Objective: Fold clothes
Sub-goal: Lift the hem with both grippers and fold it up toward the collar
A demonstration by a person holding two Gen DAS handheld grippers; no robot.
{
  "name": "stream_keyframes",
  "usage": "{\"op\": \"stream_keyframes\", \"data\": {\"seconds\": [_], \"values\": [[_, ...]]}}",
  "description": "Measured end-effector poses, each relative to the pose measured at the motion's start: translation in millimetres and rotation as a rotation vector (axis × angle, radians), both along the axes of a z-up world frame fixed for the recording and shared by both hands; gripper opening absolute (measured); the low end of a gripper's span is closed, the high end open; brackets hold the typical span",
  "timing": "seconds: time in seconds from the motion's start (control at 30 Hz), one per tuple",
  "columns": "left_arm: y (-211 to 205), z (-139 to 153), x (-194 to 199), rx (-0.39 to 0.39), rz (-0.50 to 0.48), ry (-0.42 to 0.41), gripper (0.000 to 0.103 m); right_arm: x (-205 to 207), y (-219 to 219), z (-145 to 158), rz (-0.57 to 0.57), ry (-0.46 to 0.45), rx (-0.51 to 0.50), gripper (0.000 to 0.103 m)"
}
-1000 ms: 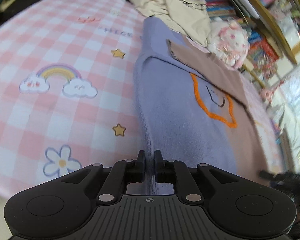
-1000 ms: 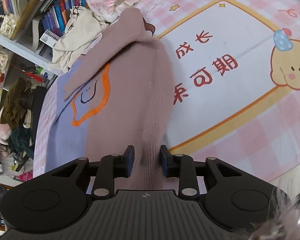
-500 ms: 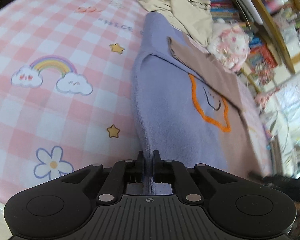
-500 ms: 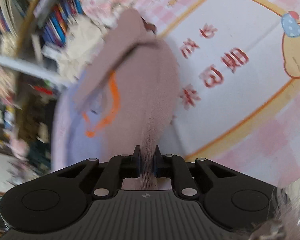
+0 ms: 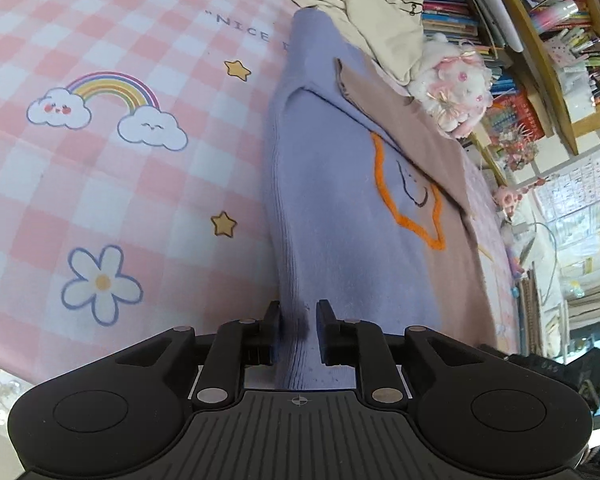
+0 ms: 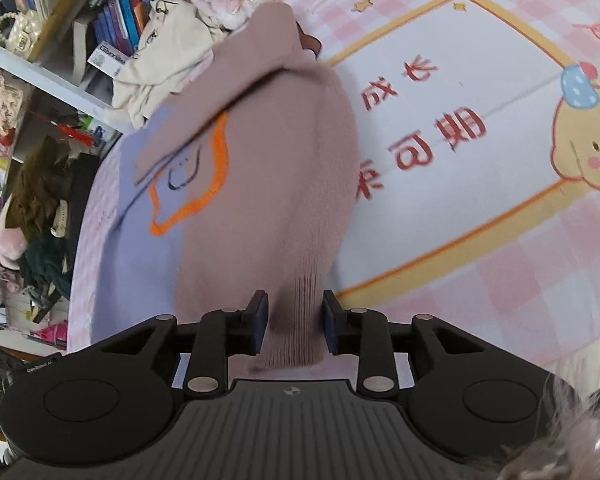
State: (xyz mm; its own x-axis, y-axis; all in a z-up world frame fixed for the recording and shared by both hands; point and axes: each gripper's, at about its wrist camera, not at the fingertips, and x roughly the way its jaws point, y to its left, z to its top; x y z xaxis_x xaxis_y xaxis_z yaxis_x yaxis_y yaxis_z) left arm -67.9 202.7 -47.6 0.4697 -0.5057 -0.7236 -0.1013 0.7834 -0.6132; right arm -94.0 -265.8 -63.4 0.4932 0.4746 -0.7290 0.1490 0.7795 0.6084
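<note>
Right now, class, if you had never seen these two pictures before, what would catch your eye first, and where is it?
The two-tone sweater stands out: lilac on one half, dusty pink on the other, an orange-outlined star across the join, laid on the pink checked mat. The left gripper and the right gripper each straddle its near hem, jaws open. Behind lie a cream garment and a white plush toy.

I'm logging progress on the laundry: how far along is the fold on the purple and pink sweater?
Done: a sleeve is folded across the sweater, which lies flat on the checked mat. In hand: the left claw and right claw sit open around its hem corners. Left: the body fold, then the cream garment.
</note>
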Motion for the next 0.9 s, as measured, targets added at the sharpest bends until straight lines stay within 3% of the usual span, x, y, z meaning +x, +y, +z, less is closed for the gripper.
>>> {"op": "stream_keyframes", "data": {"seconds": [0.13, 0.23, 0.4, 0.73, 0.9], "values": [[0, -4, -2, -0.035, 0.028, -0.020, 0.015, -1, -6, -3, -0.015, 0.008, 0.021, 0.020], [1, -7, -2, -0.042, 0.037, -0.019, 0.005, 1, -7, -4, -0.021, 0.022, 0.019, 0.012], [5, 3, -12, -0.057, 0.018, -0.026, 0.004, -11, -11, 12, -0.008, 0.001, 0.042, 0.011], [16, 11, -56, -0.183, -0.062, 0.044, 0.004, -56, -23, 22, -0.009, 0.104, 0.108, 0.011], [15, 8, -59, -0.223, -0.052, 0.056, 0.004, -73, -28, 26, -0.023, 0.140, 0.149, 0.011]]}}
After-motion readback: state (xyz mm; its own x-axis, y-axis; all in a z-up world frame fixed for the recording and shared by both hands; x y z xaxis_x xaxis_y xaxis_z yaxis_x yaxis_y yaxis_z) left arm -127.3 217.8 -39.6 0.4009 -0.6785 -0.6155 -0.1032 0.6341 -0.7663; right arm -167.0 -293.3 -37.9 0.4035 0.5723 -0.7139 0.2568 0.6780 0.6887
